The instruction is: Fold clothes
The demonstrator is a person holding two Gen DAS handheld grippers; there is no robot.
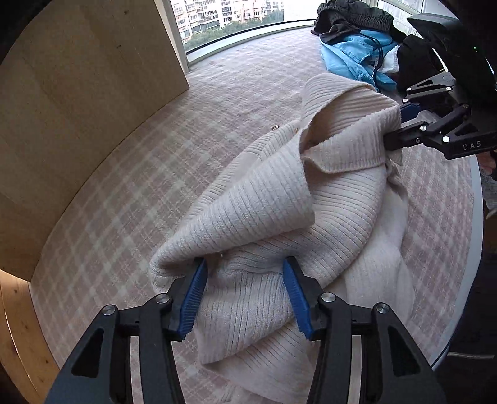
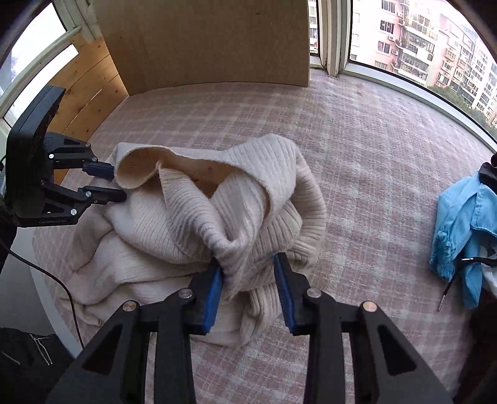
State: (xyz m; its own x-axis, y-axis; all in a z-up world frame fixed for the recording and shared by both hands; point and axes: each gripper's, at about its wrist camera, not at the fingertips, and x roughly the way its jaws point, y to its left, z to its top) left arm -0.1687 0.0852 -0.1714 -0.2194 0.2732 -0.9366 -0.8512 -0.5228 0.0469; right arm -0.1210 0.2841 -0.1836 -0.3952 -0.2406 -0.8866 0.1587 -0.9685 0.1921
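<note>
A cream ribbed knit sweater point(image 1: 264, 202) point(image 2: 186, 217) lies crumpled on a round table covered with a pink plaid cloth point(image 1: 139, 174) point(image 2: 357, 140). My left gripper point(image 1: 245, 267) points down onto its near bunch. The blue pads stand apart with knit between them, and the left pad's tip is tucked under a fold; I see no squeeze. In the right wrist view the left gripper point(image 2: 116, 183) straddles the sweater's raised edge. My right gripper point(image 2: 247, 264) point(image 1: 393, 124) is shut on a gathered ridge of the sweater and holds it up off the cloth.
A pile with a blue garment point(image 1: 351, 59) point(image 2: 459, 223) and black clothes point(image 1: 357, 15) sits at the table's far side. A wooden board point(image 1: 77, 108) point(image 2: 202, 40) stands along one edge by the windows. A black cable point(image 2: 62, 279) hangs off the table rim point(image 1: 478, 217).
</note>
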